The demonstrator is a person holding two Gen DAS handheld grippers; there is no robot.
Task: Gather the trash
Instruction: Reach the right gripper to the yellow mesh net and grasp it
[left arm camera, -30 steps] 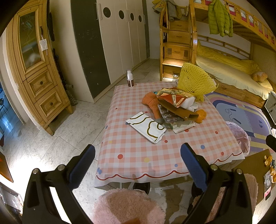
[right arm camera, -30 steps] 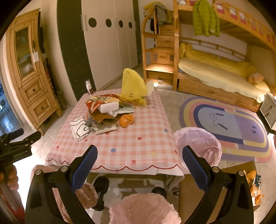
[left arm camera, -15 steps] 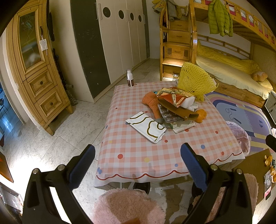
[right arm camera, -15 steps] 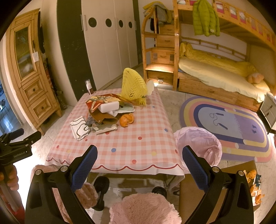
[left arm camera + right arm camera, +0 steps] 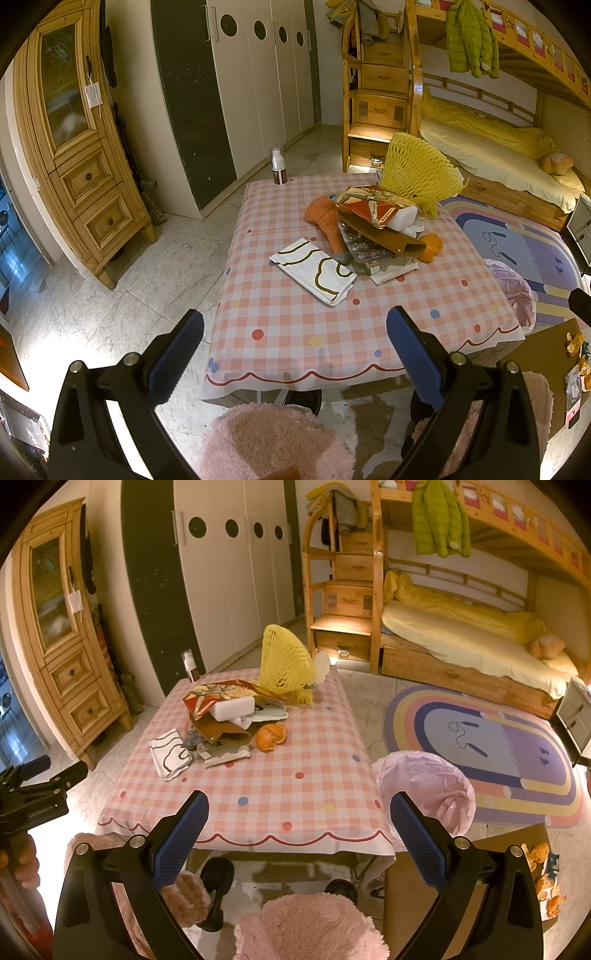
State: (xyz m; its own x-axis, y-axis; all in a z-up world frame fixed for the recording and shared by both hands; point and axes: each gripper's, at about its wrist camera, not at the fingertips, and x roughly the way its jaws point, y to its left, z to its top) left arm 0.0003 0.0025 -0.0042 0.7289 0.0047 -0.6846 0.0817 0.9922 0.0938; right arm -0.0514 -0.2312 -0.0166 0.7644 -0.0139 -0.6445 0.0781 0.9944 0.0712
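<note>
Nothing has been picked up yet; this looks like the opening of the job, with both tools held back from the table. The left hand-held gripper has its fingers spread wide and empty, and the right hand-held gripper is spread and empty too.

The trash sits ahead of both, piled toward the far half of the table: a yellow foam net, a red wrapper, a white patterned packet lying nearest the left one, and orange peel. A bin lined with a pink bag stands just beside the table, ahead and right of the right gripper.

The next move, I judge, calls for reaching forward over the table edge to pinch one piece, likely the packet or the peel.
</note>
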